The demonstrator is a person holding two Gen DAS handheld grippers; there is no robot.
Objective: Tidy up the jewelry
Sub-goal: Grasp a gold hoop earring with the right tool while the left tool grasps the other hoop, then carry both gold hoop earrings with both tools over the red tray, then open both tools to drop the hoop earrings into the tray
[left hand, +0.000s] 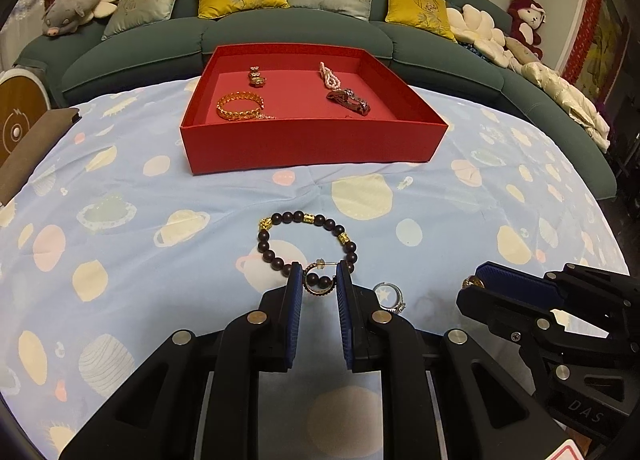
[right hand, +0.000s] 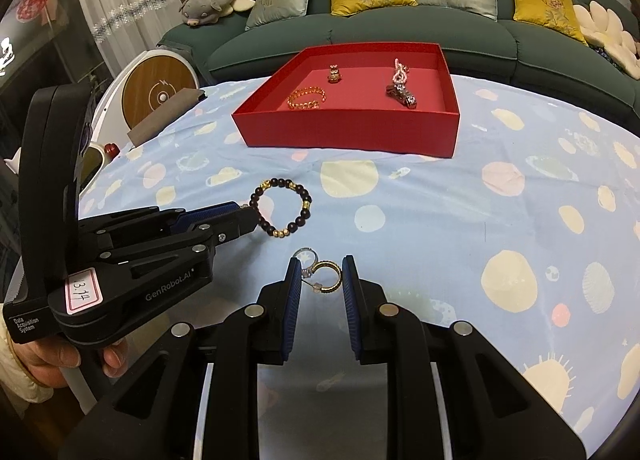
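Note:
A red tray (left hand: 312, 148) (right hand: 344, 132) on the blue cloth holds a gold bracelet (left hand: 239, 106), a gold charm (left hand: 256, 77), a pink bead strand (left hand: 330, 76) and a dark metal piece (left hand: 347, 99). A dark bead bracelet (left hand: 306, 244) (right hand: 280, 208) lies on the cloth. My left gripper (left hand: 319, 280) is shut on a hoop earring (left hand: 318, 280) just above the bracelet's near edge. My right gripper (right hand: 320, 276) is shut on a gold hoop earring (right hand: 326, 276). A silver ring (left hand: 390, 296) (right hand: 306, 258) lies between the grippers.
A green sofa (left hand: 304, 32) with yellow and grey cushions curves behind the table. A brown pad (left hand: 32, 148) lies at the left edge, by a round wooden device (right hand: 158, 94). Plush toys (left hand: 76, 4) sit on the sofa ends.

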